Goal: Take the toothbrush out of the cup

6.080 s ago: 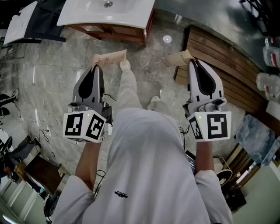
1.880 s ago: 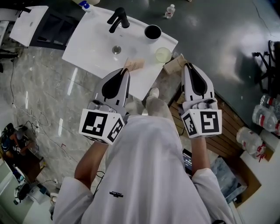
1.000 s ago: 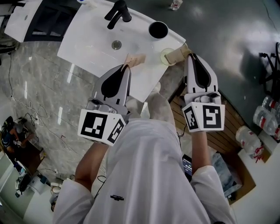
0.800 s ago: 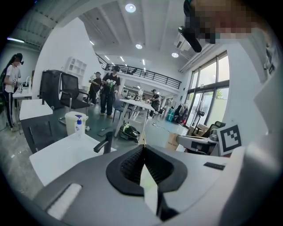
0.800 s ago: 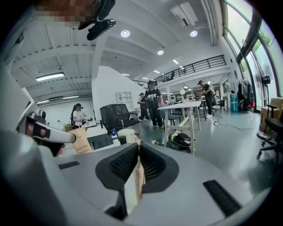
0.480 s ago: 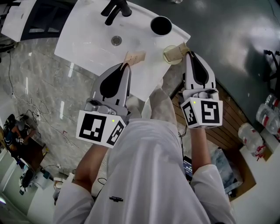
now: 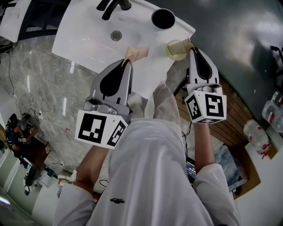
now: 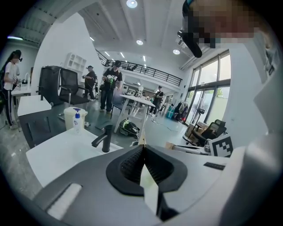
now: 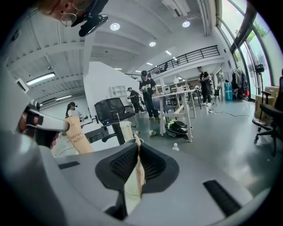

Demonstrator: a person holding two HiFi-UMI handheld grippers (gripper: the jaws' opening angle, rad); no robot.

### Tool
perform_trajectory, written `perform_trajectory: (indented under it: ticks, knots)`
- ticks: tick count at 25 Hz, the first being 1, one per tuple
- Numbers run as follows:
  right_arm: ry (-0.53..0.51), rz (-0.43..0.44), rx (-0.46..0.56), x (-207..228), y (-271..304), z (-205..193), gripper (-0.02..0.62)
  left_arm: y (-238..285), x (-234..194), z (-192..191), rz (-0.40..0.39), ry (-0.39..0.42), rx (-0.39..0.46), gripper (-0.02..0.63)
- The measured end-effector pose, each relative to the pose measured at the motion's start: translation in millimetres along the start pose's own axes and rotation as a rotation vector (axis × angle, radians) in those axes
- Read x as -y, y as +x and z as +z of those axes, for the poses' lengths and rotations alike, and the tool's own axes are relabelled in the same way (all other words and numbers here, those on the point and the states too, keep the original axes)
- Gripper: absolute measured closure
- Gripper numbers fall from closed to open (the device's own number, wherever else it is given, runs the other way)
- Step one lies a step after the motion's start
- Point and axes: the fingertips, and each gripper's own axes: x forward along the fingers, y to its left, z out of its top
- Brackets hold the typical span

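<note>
Looking steeply down in the head view: a white counter with a moulded basin [image 7: 84, 44] fills the upper half of the frame, with a round metal drain [image 7: 116, 35] and a black tap [image 7: 112, 5] at top centre.

A glossy black cup [image 7: 162, 18] stands upright at the counter's upper right corner; its inside is dark and unreadable. A pale translucent cup [image 7: 176, 51] stands just below it in the frame, near the counter's right edge.

The left hand-held gripper [image 7: 127, 62] is at frame centre, its jaws pressed together on a flat tan paper packet [image 7: 137, 54] that juts past the tip toward the drain. Its own view shows the left hand-held gripper [image 8: 142, 145] closed on the thin packet edge with no gap. Seen from the right gripper view, this packet [image 9: 77, 136] carries print reading "TOOTH"; its contents cannot be told.

The right hand-held gripper [image 7: 191, 49] is at upper right, its jaws narrow and clamped on a second tan paper packet [image 7: 185, 43]. Its tip overlaps the pale translucent cup's rim in the picture; whether they touch cannot be told. In its own view the sheet [image 9: 138, 170] is pinched between ribbed pads.

No toothbrush can be made out in either cup.
</note>
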Motion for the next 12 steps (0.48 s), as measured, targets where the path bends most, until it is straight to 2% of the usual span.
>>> perform_trajectory:
  ticks: [12]
  knots:
    - [0.040,-0.037,-0.023,18.6,1.5,-10.6,0.578,0.2,6.1,-2.9,-0.007,0.006,-0.005,0.601]
